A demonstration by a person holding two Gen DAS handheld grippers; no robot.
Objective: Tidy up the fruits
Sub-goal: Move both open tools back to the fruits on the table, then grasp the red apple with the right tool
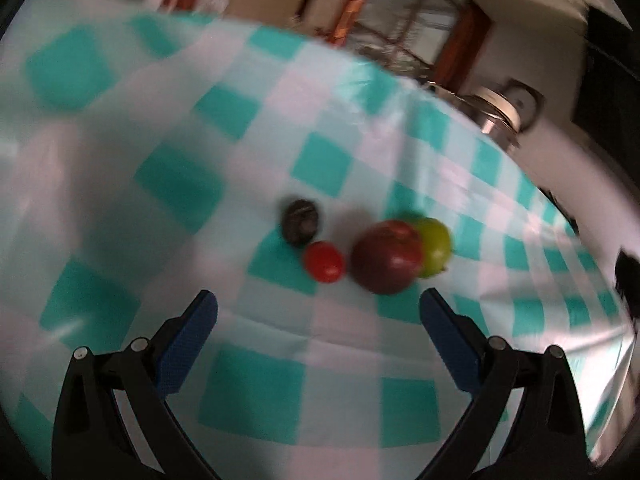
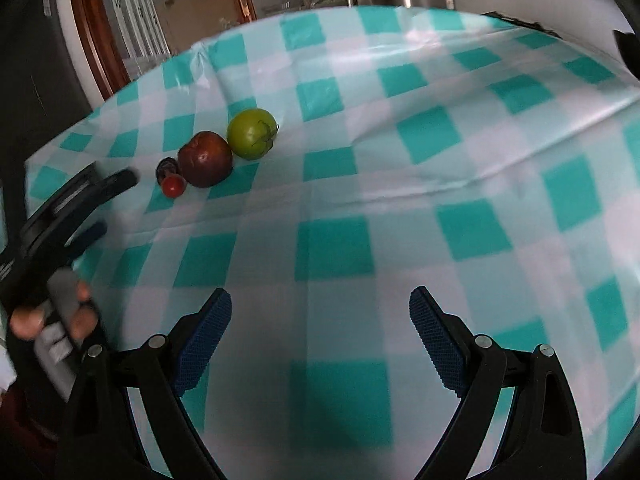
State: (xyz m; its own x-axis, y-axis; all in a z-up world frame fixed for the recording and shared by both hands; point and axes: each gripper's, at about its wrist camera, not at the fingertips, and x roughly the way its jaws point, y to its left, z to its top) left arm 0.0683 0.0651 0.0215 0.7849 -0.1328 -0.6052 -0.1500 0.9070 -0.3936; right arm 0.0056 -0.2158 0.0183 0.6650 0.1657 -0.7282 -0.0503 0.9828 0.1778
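Checked tablecloth | four fruits clustered loose | both grippers empty

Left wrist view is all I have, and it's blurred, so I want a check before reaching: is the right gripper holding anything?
Observer: No. The right gripper is open and empty, over bare tablecloth.
Operator: The green fruit is half hidden here. Is it whole?
Observer: Yes. The green fruit shows whole, stem end visible, right against the dark red fruit.
Operator: And my gripper's clearance?
Observer: From the side, the left gripper is apart from the small red tomato, touching no fruit.
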